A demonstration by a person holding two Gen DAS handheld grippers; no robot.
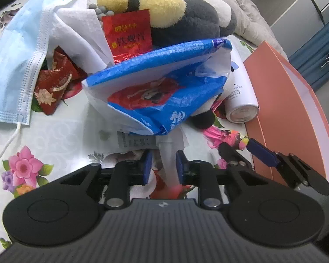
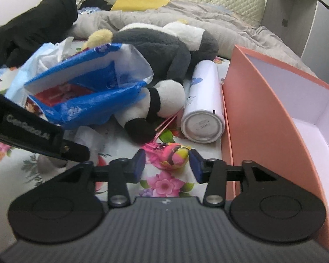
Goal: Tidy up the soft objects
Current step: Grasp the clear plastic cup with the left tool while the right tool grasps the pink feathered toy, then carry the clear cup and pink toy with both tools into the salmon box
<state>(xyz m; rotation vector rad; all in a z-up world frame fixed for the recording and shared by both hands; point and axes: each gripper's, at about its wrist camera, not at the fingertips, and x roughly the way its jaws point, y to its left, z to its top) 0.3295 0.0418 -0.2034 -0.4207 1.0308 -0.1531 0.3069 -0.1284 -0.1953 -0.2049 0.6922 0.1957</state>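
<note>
Nearest in the left wrist view, the left gripper has its blue fingers drawn narrow around a strip of white tissue that hangs from the pile above; whether the pads actually press it I cannot tell. Just beyond, at frame centre, a torn blue tissue pack lies open on the floral bed sheet, with a printed paper slip under its lower edge. Left of it sit red tea packets and a pale blue face mask; behind, a grey, white and yellow plush toy.

In the right wrist view, the right gripper stands partly open, its fingers either side of a small pink and yellow soft toy on the sheet, with a slight gap showing at each pad. Farther up, a white spray can lies beside the pink box along the right edge. A grey quilt fills the top.
</note>
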